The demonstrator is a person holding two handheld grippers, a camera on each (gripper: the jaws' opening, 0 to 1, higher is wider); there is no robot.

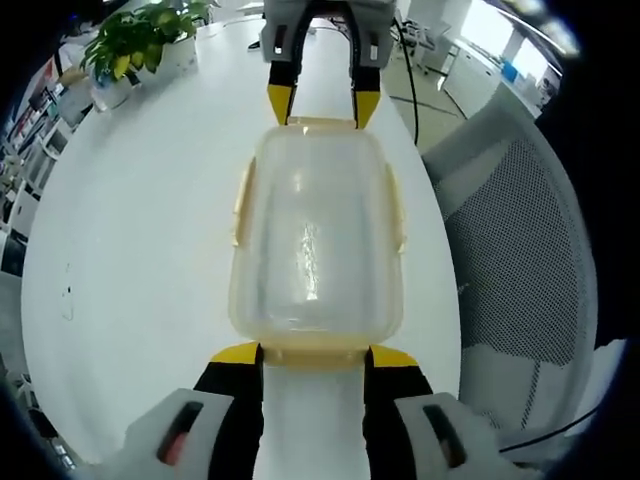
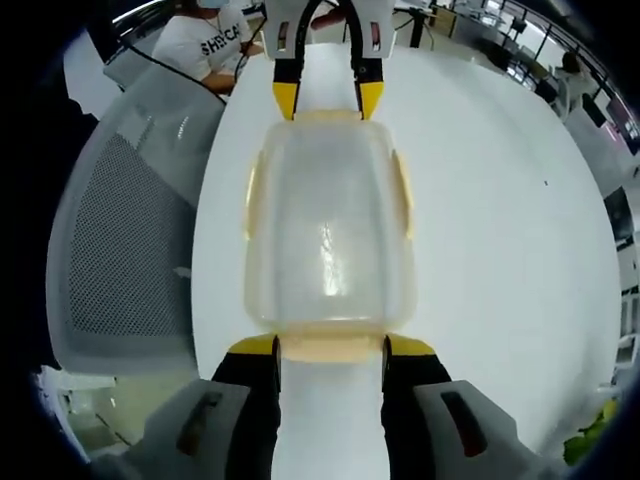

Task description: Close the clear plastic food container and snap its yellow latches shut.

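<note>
A clear plastic container [image 1: 315,240] with its lid on lies lengthwise on the white table [image 1: 150,250], between the two grippers. Pale yellow latches [image 1: 240,205] run along both long sides and both ends. My left gripper [image 1: 315,355] is open at the near end, its yellow-tipped jaws flanking the end latch [image 1: 315,350]. The right gripper [image 1: 322,103] faces it at the far end, also open. In the right gripper view the container [image 2: 330,230] is seen from the other end, and my right gripper [image 2: 330,347] straddles its end latch [image 2: 330,347]. The left gripper [image 2: 328,98] stands opposite.
A grey mesh chair [image 1: 520,250] stands close to the table edge, also seen in the right gripper view [image 2: 130,250]. A potted plant [image 1: 140,40] sits at the table's far left corner. A person in a white shirt [image 2: 215,40] sits beyond the table.
</note>
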